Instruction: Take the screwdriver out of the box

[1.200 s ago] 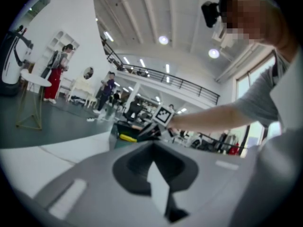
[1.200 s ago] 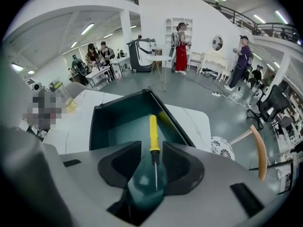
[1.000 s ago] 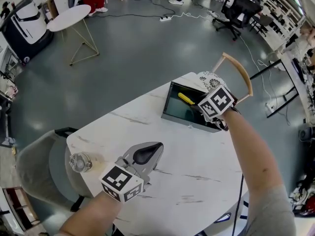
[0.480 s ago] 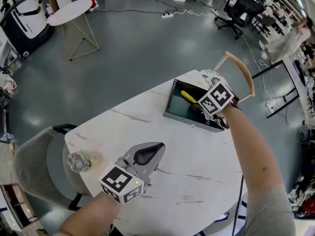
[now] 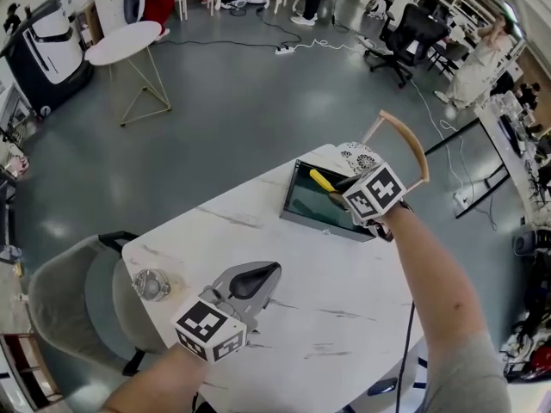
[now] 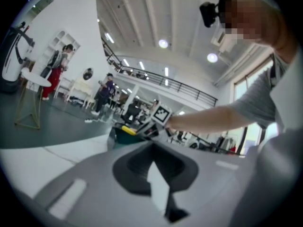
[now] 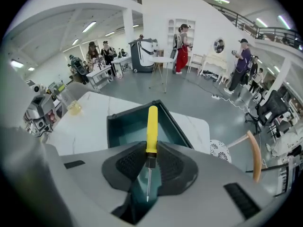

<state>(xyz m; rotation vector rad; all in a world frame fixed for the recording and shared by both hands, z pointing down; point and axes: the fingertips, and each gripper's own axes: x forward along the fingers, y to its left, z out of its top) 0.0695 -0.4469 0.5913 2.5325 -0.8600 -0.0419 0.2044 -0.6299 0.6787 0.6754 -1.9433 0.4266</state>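
Observation:
A yellow-handled screwdriver (image 5: pixel 322 181) (image 7: pixel 152 126) sticks up out of the dark teal box (image 5: pixel 303 210) (image 7: pixel 122 127) at the far side of the white marble table (image 5: pixel 344 317). My right gripper (image 5: pixel 338 198) (image 7: pixel 150 162) points steeply down over the box. Its jaws are closing and the pads press on the screwdriver where handle meets shaft, with the thin blade hanging below. My left gripper (image 5: pixel 274 270) (image 6: pixel 154 143) rests low over the table's near side, shut, with nothing in it.
A small glass jar (image 5: pixel 151 284) stands near the table's left edge. A wooden-backed chair (image 5: pixel 405 140) with a patterned white seat sits just beyond the box. A grey armchair (image 5: pixel 77 291) is at the table's left. A round side table (image 5: pixel 122 37) stands far off.
My right gripper has closed on the screwdriver and risen a little, so the yellow handle now tilts up above the box rim. The left gripper has stayed put.

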